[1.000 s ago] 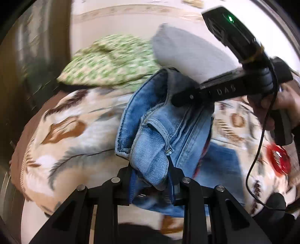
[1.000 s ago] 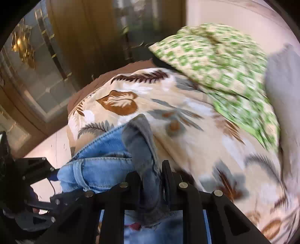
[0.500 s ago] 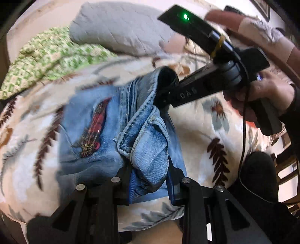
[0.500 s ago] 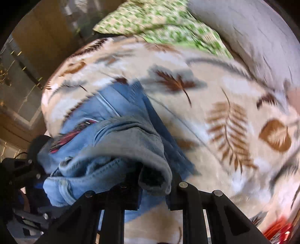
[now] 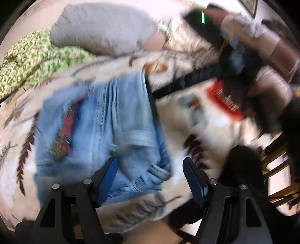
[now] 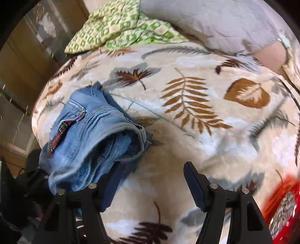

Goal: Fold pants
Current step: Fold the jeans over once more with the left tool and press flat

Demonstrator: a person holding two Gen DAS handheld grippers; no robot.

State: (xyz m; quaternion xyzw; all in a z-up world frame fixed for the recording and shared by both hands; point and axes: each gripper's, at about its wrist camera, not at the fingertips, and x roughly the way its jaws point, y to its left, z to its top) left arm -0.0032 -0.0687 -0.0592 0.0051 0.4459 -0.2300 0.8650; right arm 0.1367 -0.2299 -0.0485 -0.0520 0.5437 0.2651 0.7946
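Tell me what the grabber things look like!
Each gripper is black, with two angled arms held by round silver screws and flat dark blue pads inside the fingers. That goes for the left gripper and the right gripper. The right gripper's body, seen blurred from the left one, carries a green light.

No lettering reads on anything here; the left wrist view seems too blurred.

Left gripper [image 5: 150,178] jaws spread wide, right gripper [image 6: 152,182] likewise
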